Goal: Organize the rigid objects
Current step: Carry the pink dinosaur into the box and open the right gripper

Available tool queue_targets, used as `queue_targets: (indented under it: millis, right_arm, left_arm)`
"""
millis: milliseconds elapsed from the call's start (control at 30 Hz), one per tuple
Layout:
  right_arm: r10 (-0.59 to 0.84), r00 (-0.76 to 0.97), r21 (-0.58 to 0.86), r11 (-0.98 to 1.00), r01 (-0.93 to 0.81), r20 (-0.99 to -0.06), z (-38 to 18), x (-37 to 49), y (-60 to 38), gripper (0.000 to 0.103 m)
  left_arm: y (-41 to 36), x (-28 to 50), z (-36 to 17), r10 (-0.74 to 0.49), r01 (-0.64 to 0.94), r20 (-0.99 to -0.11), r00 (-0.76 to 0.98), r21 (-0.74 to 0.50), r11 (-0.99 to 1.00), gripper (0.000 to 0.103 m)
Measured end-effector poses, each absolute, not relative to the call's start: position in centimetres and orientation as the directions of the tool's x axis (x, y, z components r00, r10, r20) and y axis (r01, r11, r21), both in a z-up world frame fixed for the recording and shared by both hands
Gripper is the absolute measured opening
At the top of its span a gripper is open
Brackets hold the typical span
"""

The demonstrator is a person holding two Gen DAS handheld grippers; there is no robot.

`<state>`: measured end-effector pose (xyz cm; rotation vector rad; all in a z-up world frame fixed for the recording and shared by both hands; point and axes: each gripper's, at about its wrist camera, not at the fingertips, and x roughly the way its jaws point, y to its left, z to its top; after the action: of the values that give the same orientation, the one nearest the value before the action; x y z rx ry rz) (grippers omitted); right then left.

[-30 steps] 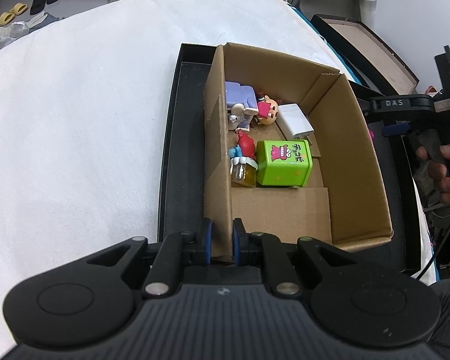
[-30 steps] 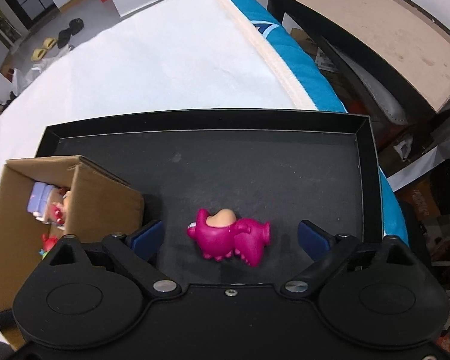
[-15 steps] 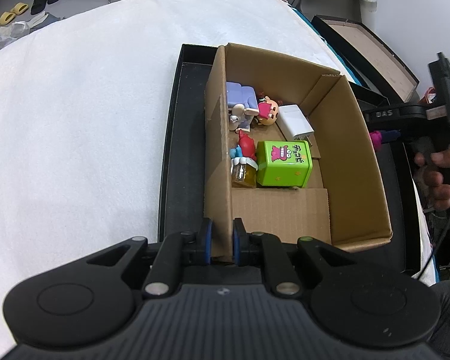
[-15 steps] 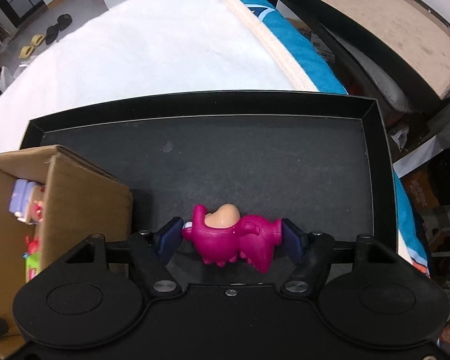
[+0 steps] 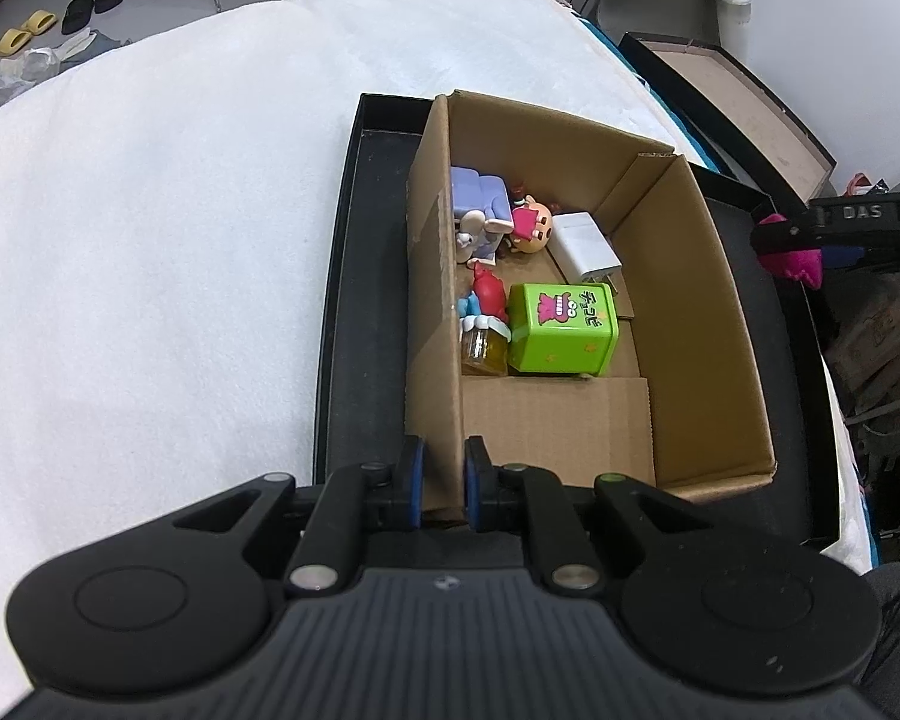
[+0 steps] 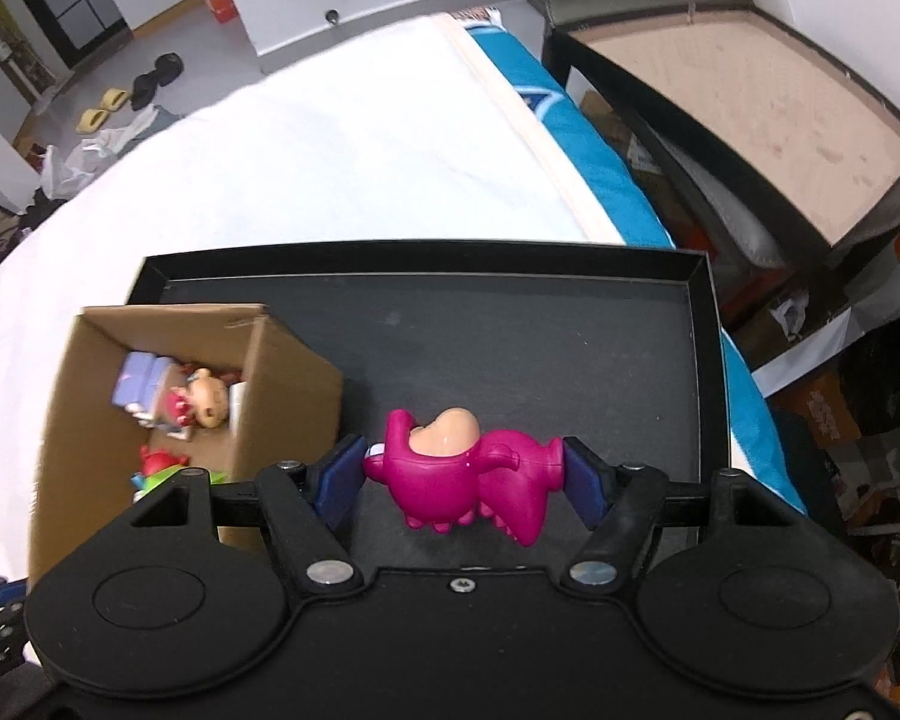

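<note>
Inside cardboard box: green tin, figurines | right tool: pink dinosaur

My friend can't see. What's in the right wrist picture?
The right gripper pinches a magenta plastic dinosaur toy above a black tray. To its left stands an open brown cardboard box holding small toys.

From your left wrist camera, the tall brown cardboard box hid its near-left wall between the gripper pads. Inside it, the red figurine stood half behind the bright green printed tin. The magenta plastic dinosaur toy, right of the box, was partly covered and blurred.
</note>
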<state>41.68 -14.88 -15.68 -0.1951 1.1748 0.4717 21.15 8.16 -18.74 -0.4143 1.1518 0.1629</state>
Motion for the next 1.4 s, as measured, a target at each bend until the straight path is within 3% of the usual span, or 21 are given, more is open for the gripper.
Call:
queue_targets:
  millis: [733,1400]
  right_arm:
    - [0.305,0.356,0.031,0.796,-0.605,-0.883,-9.2,36.5,-10.4,0.068]
    - [0.241,0.322,-0.093,0.650,-0.754,-0.916,-10.1,32.7,-3.5,0.068]
  left_arm:
    - [8.5,20.3,-18.1,-0.124,-0.306,-0.892,0.435,-0.276,0.911,0.013]
    - [8.8,19.8,-17.9,-0.147,-0.296,-0.877,0.458,-0.306,0.905,0.013]
